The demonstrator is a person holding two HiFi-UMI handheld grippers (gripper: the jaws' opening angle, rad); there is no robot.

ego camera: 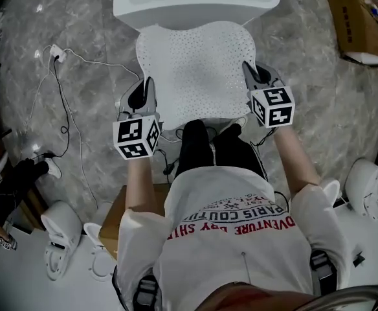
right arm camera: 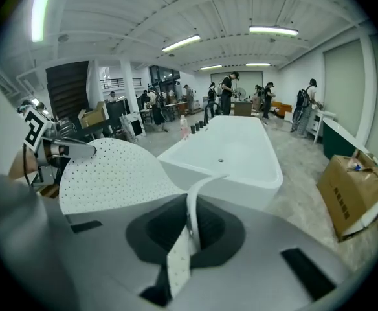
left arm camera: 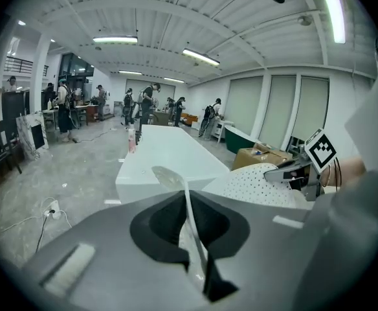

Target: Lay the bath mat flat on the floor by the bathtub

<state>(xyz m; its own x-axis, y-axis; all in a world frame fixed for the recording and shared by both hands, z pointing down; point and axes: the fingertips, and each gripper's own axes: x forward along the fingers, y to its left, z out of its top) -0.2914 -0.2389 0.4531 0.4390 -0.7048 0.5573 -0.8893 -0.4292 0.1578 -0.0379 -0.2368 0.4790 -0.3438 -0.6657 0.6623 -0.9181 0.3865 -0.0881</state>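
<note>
A white perforated bath mat (ego camera: 195, 70) hangs spread between my two grippers, above the grey floor and just in front of the white bathtub (ego camera: 195, 2). My left gripper (ego camera: 149, 86) is shut on the mat's near left corner, and my right gripper (ego camera: 248, 68) is shut on its near right corner. In the left gripper view a thin edge of the mat (left arm camera: 190, 229) runs between the shut jaws, with the tub (left arm camera: 169, 154) and the right gripper (left arm camera: 299, 171) beyond. The right gripper view shows the mat's edge (right arm camera: 190, 220) pinched likewise, the mat's sheet (right arm camera: 111, 173) at left, and the tub (right arm camera: 234, 148) ahead.
A cardboard box (ego camera: 360, 21) sits on the floor right of the tub. A power strip with cables (ego camera: 58, 55) lies at the left. White fixtures stand at my lower left (ego camera: 59, 238) and right (ego camera: 364, 186). People stand far back in the hall (right arm camera: 228, 89).
</note>
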